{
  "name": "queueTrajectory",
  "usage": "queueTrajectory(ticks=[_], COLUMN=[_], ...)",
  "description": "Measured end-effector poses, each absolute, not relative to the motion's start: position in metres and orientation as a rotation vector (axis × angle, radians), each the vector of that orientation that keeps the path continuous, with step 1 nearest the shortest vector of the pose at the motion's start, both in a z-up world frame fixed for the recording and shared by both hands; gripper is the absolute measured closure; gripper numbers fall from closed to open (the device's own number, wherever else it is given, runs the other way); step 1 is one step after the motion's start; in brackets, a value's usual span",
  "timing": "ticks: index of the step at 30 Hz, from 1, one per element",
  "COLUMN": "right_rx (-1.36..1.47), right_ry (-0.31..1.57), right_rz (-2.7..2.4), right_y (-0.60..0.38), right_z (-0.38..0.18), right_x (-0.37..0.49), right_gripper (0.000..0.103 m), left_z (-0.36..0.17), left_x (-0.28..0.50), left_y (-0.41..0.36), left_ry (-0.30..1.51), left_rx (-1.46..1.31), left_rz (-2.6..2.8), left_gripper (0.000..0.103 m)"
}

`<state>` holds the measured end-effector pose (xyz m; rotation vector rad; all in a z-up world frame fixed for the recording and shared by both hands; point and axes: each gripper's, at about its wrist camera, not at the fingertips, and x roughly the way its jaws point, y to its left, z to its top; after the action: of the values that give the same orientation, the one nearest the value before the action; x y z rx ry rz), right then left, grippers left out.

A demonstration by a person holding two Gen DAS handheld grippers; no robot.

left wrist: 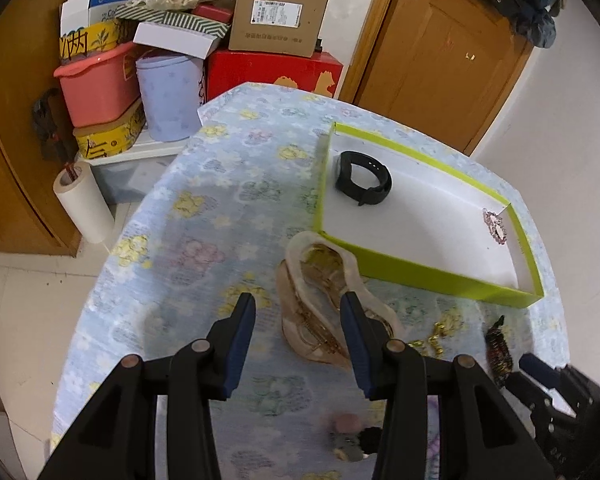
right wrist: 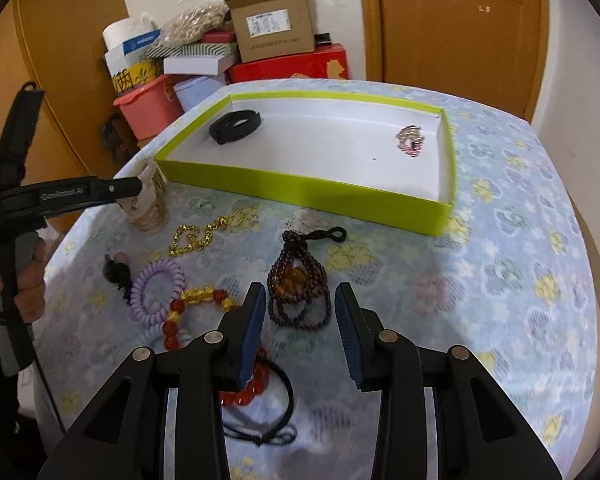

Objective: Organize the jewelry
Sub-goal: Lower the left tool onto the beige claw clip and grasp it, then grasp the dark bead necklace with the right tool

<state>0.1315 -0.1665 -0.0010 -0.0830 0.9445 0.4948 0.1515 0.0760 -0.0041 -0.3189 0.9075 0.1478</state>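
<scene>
Black plastic arms with blue ribbed pads fill the foreground of both wrist views. On the left gripper [left wrist: 298,330] the jaws stand wide with nothing between them, poised above the table [left wrist: 204,216], whose cover is a pale blue quilted cloth printed with yellow and lilac flowers. Its right pad lies, in the picture, over a translucent beige pouch [left wrist: 320,276] of soft plastic with gold-coloured chain inside; whether the pad touches the pouch I cannot tell.

On the right gripper [right wrist: 300,320] the jaws are partly open and empty, hovering just short of a dark red beaded bracelet [right wrist: 300,284] with an amber centre bead and a black cord loop. Left of it lie a lilac spiral hair tie [right wrist: 156,288], a string of red beads with a gold charm [right wrist: 200,300], a gold chain [right wrist: 198,236] and, nearer the camera, a black elastic cord [right wrist: 280,400].

Beyond them sits a shallow lime-green cardboard tray [right wrist: 300,194] with a white floor. Inside it, a black rubbery wristband [right wrist: 236,122] lies near one corner and a small pink sparkly bracelet [right wrist: 410,140] near the opposite end.

Seen from the right wrist, the left gripper's side bears the lettering "GenRobot.AI", and a hand [right wrist: 24,280] grips its handle.
</scene>
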Motion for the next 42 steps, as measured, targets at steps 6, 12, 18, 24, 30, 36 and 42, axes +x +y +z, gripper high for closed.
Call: queueTrajectory(ticks=[6,12,18,24,30,36,42], right_rx=[-0.125,-0.176,-0.158,-0.149,-0.131,-0.106,-0.092], right_ry=[0.963,0.950,0.944,0.934,0.907,0.863,0.821], right_rz=[0.504,0.495,0.489,0.489,0.488,0.482,0.488], right_y=[-0.156,-0.148,-0.152,-0.156,-0.163,-0.170,-0.175], right_z=[-0.010,-0.011,-0.009,-0.006,0.007,0.027,0.046], right_x=[0.144,0.142,0.137,0.128,0.113,0.098,0.082], right_gripper=[0.066,0.073,0.090,0.091,0.091,0.091,0.091], left_z=[-0.006,-0.005,-0.005,-0.004,0.009,0.031,0.052], left_x=[0.155,0.157,0.154,0.143,0.126,0.106,0.092], left_y=[0.070,0.060,0.058,0.055,0.053,0.042,0.029], left_ry=[0.902,0.895,0.889,0.871,0.844,0.799,0.752], left_rx=[-0.242,-0.175,-0.140,-0.107,-0.106,-0.090,-0.083], left_rz=[0.129,0.110,0.090,0.066,0.046,0.032,0.008], left_gripper=[0.065,0.079,0.090,0.090,0.090,0.090,0.090])
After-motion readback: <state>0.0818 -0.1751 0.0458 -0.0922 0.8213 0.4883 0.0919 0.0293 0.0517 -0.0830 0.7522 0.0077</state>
